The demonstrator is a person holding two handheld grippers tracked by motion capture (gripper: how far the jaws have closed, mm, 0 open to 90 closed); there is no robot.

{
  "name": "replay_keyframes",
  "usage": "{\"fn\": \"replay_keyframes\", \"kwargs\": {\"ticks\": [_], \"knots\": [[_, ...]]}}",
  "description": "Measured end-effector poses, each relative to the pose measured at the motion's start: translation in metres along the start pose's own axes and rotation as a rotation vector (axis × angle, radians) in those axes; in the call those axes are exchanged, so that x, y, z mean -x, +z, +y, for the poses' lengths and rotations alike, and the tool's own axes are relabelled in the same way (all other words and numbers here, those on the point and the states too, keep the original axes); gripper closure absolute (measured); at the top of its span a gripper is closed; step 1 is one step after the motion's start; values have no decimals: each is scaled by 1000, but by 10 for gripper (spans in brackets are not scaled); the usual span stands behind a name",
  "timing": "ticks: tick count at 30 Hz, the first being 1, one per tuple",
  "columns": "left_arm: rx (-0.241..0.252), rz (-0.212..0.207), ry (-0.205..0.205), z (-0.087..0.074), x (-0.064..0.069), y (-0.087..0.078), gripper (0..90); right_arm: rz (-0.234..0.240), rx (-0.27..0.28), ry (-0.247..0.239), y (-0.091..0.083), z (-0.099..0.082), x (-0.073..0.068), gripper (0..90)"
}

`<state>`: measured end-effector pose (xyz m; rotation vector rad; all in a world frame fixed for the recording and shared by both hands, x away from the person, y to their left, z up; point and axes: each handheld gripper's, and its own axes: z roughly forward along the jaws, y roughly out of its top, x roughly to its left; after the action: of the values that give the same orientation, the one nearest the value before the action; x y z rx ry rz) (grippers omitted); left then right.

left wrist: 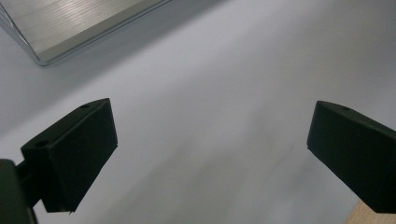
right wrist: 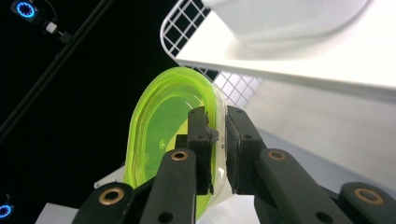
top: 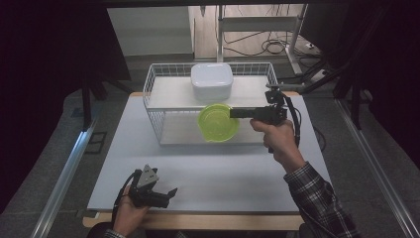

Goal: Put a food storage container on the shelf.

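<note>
Green bowl hangs by its rim, pinched in my right claw, before the wire basket holding a white container; my left claw rests spread over the surface.

A white table carries a white wire rack, whose upper shelf holds a white container.

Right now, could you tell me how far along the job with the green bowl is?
Done: the right tongs have clamped the green bowl's rim. In hand: it hangs at the wire rack's front. Left: setting it down. The left tongs rest open on the table.
</note>
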<state>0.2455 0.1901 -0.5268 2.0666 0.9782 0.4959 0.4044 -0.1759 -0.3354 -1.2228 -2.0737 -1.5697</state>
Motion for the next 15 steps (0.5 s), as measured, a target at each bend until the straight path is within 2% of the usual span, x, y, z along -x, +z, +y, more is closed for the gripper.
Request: {"fn": "replay_keyframes", "kwargs": {"ticks": [15], "knots": [[3,-1,1,0,0,0,15,-19,61,2,-8,36,-12,819]]}}
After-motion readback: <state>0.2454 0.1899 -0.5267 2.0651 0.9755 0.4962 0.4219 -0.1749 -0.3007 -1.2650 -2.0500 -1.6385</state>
